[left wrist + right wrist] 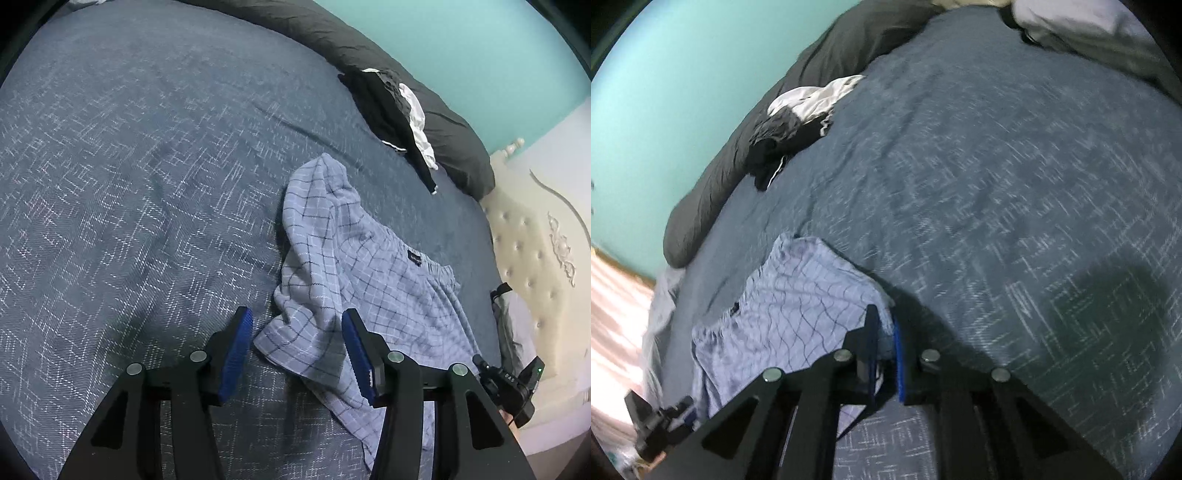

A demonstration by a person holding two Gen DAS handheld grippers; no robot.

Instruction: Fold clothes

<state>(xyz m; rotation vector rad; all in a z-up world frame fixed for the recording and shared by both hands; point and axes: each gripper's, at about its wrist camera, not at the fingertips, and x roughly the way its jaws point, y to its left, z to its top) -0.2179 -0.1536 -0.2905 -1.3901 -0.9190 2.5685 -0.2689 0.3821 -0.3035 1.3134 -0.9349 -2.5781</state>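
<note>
Light-blue checked shorts [369, 258] lie crumpled on the blue patterned bedspread [147, 184], waistband toward the headboard. In the left wrist view my left gripper [297, 317] is open, its blue pads [236, 354] standing on either side of the shorts' near hem corner without pressing it. In the right wrist view the same shorts [798, 295] spread to the left, and my right gripper [884, 325] is shut on a bunched edge of them. That fold of cloth shows between its nearly closed fingers. The picture there is slightly blurred.
A pile of black and white clothes [399, 110] lies against a rolled dark grey duvet [454, 129] along the teal wall. A cream tufted headboard [528, 251] borders the bed. Grey-white bedding [1082, 22] lies at the far corner. Wide bedspread [1015, 184] stretches beyond the shorts.
</note>
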